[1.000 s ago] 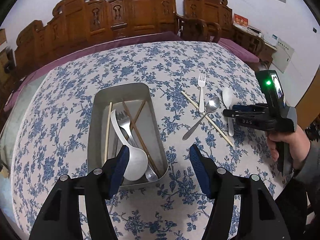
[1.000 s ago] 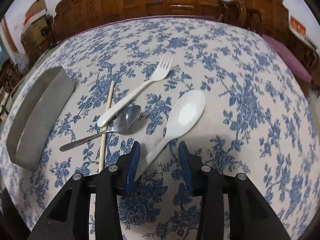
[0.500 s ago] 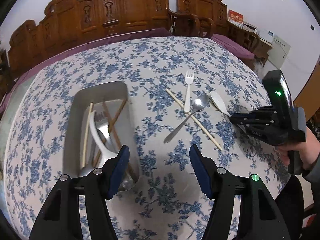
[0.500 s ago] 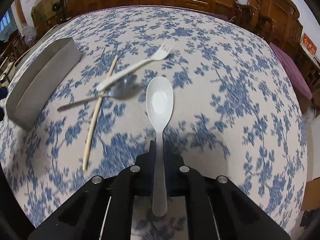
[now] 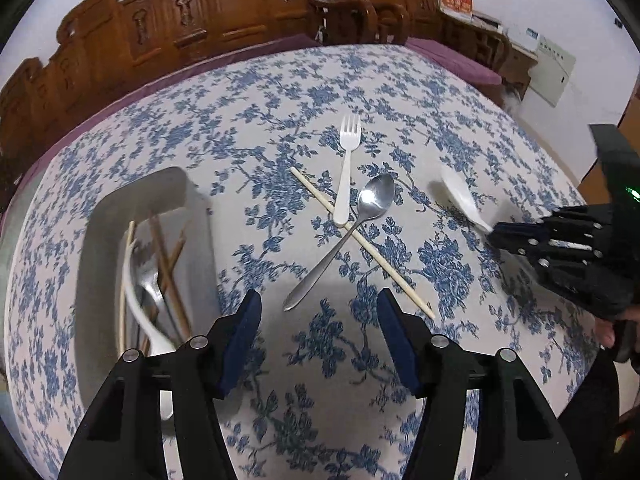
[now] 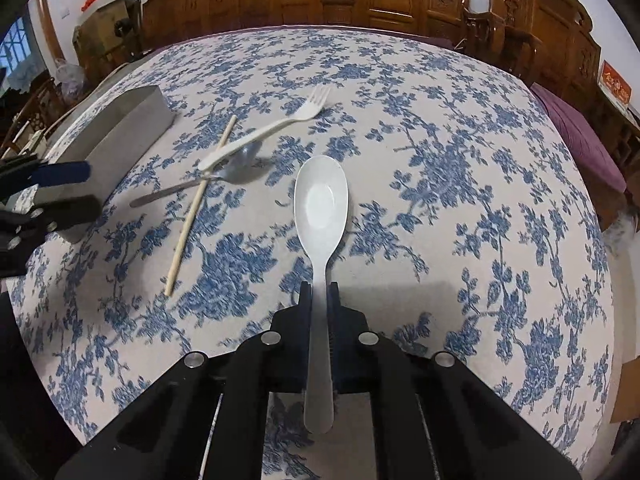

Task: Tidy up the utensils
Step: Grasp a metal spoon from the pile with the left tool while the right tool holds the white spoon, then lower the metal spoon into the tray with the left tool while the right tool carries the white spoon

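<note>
My right gripper (image 6: pixel 320 292) is shut on the handle of a white plastic spoon (image 6: pixel 321 200), which it holds lifted, bowl forward, above the floral tablecloth. The left wrist view shows that gripper (image 5: pixel 496 236) and the spoon (image 5: pixel 460 192) at the right. On the cloth lie a white fork (image 5: pixel 346 176), a metal spoon (image 5: pixel 360 216) and a pale chopstick (image 5: pixel 380 256), crossing one another. My left gripper (image 5: pixel 318 308) hovers just right of the metal tray (image 5: pixel 192 216). Its jaws are closing, and the metal spoon's handle tip shows between them, untouched.
The tray holds chopsticks, a metal fork and a white spoon. Carved wooden chairs (image 5: pixel 224 20) ring the table's far side, with a purple cushion (image 6: pixel 580 136) at the right. A hand (image 5: pixel 608 332) grips the right tool near the table edge. Boxes (image 6: pixel 108 4) stand at the back left.
My right gripper shut on the white spoon's handle and lifted it off the cloth. My left gripper moved right from over the tray toward the metal spoon and sank a little.
</note>
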Available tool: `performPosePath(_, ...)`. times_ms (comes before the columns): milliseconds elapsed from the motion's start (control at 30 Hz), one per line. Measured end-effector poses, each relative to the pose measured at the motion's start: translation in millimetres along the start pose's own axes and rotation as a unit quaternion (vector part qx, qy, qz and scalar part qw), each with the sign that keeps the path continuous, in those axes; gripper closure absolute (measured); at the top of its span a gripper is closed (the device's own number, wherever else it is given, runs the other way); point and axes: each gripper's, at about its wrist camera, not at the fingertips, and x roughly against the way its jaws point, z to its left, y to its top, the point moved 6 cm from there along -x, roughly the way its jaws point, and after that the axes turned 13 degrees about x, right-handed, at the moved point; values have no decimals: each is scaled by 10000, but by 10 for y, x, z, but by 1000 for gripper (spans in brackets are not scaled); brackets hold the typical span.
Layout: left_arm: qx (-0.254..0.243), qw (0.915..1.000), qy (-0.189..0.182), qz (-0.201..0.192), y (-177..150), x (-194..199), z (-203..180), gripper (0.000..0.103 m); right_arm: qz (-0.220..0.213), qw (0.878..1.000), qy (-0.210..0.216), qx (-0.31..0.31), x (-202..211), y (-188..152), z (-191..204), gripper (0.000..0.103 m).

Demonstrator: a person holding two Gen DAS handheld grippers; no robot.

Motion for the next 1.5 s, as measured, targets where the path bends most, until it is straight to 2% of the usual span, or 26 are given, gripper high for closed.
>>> performPosePath(267,-117,9993,116,327,173,-362,-150,58,-6,10000,64,-10,-67,-65,-60,94)
performPosePath(500,-193,9978,89,628,243,-605,-243,74,-93,9996,245,-129,-54,-79,-101,93)
performPosePath(667,-226,9973,30,700,296,-707,-273,79,-84,9999,83,79,-48,-76,-54,93)
performPosePath(733,-308,9968,133,723,294,-746,-246,81,-83,9999,18,144,-47,-77,-36,93)
performPosePath(833,-212,9970,-26,751,310,-764,-207,84,-102,9999,7,124,-44,-82,-44,93)
performPosePath(1067,-367,9961,-76,798,373,-801,-233,85,22,9999,-35,92,-53,-65,-47,93)
performPosePath(1100,-362,9962,-121,778,366,-800,-234,93,49,9999,-39,99,-58,-61,-47,93)
performPosePath(1200,-205,9962,-263,805,335,-759,-212,100,118,9999,-62,94,-63,-50,-47,94)
performPosePath(1267,14,9951,-461,877,296,-725,-189,100,148,9999,-58,54,-57,-56,-37,94)
performPosePath(1367,137,9951,-539,813,244,-643,-173,100,202,9998,-74,12,-46,-73,-6,94)
performPosePath(1500,84,9961,-630,614,230,-444,-215,100,208,9997,-116,10,19,-63,83,94)
